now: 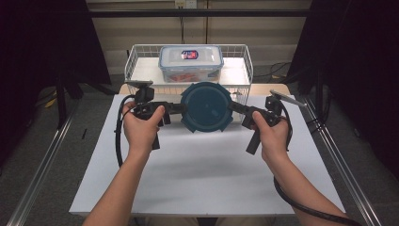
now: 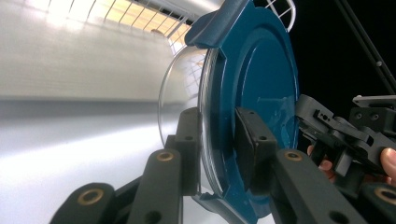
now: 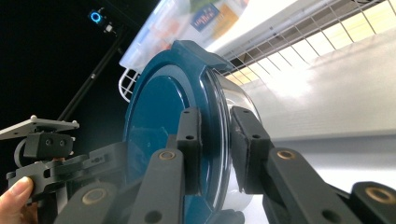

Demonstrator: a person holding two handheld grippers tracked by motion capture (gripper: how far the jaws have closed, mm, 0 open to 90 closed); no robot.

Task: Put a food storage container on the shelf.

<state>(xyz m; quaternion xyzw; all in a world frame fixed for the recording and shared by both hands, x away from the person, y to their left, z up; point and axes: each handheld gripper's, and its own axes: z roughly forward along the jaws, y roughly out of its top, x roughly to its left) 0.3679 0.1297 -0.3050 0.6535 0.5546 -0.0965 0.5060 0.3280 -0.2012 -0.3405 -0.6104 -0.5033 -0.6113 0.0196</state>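
In the middle of the high view, the left claw [image 1: 176, 108] and the right claw [image 1: 235, 106] were each clamped on one side of the round blue-lidded bowl [image 1: 207, 106], so it stayed level above the white surface [image 1: 197, 169], in front of the wire basket [image 1: 141, 56].

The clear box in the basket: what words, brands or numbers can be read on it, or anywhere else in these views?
Lid label of the clear box: a blue and red sticker, too blurred to read in the high view and in the right gripper view.
Round blue lid: no text.
Basket: no text.
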